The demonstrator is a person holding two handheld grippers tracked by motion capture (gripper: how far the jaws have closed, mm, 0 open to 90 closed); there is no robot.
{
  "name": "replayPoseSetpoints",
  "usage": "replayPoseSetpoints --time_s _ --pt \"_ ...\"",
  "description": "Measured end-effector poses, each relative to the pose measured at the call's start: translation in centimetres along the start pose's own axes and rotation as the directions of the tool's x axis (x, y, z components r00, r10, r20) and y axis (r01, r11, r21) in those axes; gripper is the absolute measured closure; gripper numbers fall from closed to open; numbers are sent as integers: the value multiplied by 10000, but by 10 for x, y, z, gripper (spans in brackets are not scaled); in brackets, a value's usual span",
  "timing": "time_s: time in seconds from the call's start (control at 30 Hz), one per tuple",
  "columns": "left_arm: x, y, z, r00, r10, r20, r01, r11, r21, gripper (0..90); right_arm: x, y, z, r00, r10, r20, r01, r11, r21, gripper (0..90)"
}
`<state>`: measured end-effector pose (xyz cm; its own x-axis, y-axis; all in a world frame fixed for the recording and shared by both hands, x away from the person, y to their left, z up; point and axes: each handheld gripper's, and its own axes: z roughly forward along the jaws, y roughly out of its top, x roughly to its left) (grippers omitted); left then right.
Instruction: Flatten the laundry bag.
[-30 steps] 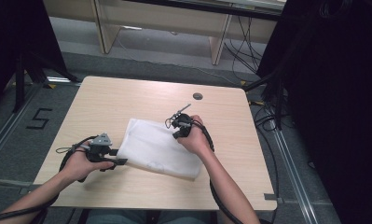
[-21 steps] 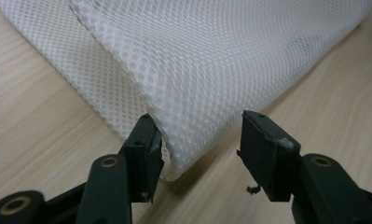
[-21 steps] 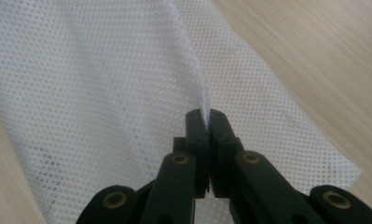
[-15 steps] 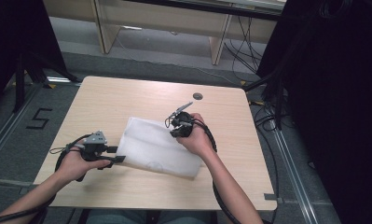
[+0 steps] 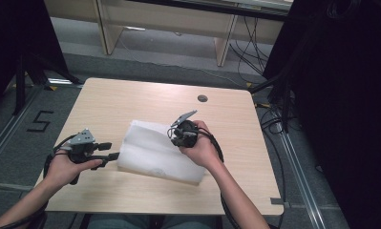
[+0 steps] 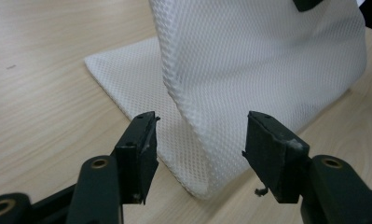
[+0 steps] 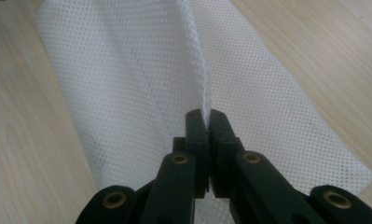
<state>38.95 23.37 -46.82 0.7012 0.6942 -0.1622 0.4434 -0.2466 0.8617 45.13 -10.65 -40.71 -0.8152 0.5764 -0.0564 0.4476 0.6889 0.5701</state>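
Two grippers | left gripper [image 6: 200, 135] jaws apart | right gripper [image 7: 207, 122] pinching mesh cloth [image 5: 150, 148]

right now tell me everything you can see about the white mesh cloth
The white mesh cloth is a thin, rectangular net fabric with a fine honeycomb weave and a stitched seam. It lies on the wooden table, mostly flat, but one edge is lifted and curls upward. The right gripper is shut on that raised edge. The left gripper is open around the cloth's folded near edge.

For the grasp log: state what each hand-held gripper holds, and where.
Right hand-held gripper is shut on the white mesh cloth, pinching a raised edge. Left hand-held gripper is open, holding nothing.
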Motion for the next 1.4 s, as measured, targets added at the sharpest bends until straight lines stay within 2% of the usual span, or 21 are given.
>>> replayPoseSetpoints --time_s 0.1,0.13,0.27,0.37,0.4,0.43,0.5,0.53,0.57,0.6,0.73,0.8,0.83,0.87,1.03,1.07,1.1,1.2,1.27,1.4 --pt "3 2 -5 9997 -65 -219 60 9997 -223 426 3 -2 -1 9998 188 -66 -187 9998 102 892" --pt "3 2 -5 9996 -101 -269 96 9997 -219 424 2 -3 0 9999 30 -107 -30 10000 13 892" --pt "8 -2 -2 9991 -325 -278 323 9995 -61 398 4 -3 -5 9999 151 -47 -151 9999 19 892" --pt "10 -4 1 9985 -499 -219 499 9988 17 395 8 -5 -6 9996 -282 -41 281 9995 -164 892" --pt "10 -5 2 9979 -584 -287 585 9983 59 395 8 -5 -6 9996 -282 -41 281 9995 -164 892" --pt "12 -5 3 9980 -534 -325 537 9985 97 396 11 -5 -8 10000 -29 -5 29 10000 -61 892" --pt "14 -6 4 9972 -632 -411 638 9979 138 399 13 -6 -10 9997 -210 -112 208 9995 -218 892" --pt "15 -6 5 9964 -733 -426 738 9972 97 400 12 -6 -10 9984 -562 -56 561 9982 -224 892" --pt "16 -7 5 9960 -782 -429 789 9968 149 401 14 -6 -12 9991 -419 -106 417 9988 -239 891" --pt "17 -8 5 9949 -835 -569 849 9962 218 403 16 -7 -13 9995 -305 -40 304 9993 -196 891" --pt "19 -9 3 9917 -926 -887 955 9950 293 414 21 -9 -17 9993 -370 -39 369 9990 -242 891" --pt "21 -9 2 9891 -1005 -1078 1019 9948 76 423 25 -10 -18 9996 -264 -100 262 9994 -214 892" --pt "22 -9 2 9877 -1068 -1143 1077 9942 12 424 25 -10 -19 9986 -484 -199 479 9985 -251 893" --pt "23 -9 1 9861 -1107 -1241 1111 9938 -34 427 27 -11 -18 9993 -324 -205 318 9991 -294 893" --pt "28 -10 -1 9788 -1304 -1578 1298 9914 -138 431 34 -13 -19 9989 -360 -304 351 9989 -300 893" --pt "28 -10 -1 9777 -1367 -1593 1351 9906 -205 432 33 -13 -20 9969 -747 -265 737 9966 -381 893" --pt "29 -10 -2 9771 -1343 -1650 1328 9909 -198 432 36 -13 -19 9981 -521 -341 509 9981 -347 892" --pt "28 -10 -2 9785 -1344 -1565 1325 9909 -224 433 40 -16 -21 9981 -545 -292 533 9977 -410 892" --pt "26 -10 -1 9812 -1218 -1497 1199 9925 -221 434 43 -17 -22 9980 -458 -444 446 9986 -281 892" --pt "23 -10 3 9872 -1011 -1234 1008 9949 -87 436 48 -21 -22 9959 -734 -531 715 9967 -381 891"
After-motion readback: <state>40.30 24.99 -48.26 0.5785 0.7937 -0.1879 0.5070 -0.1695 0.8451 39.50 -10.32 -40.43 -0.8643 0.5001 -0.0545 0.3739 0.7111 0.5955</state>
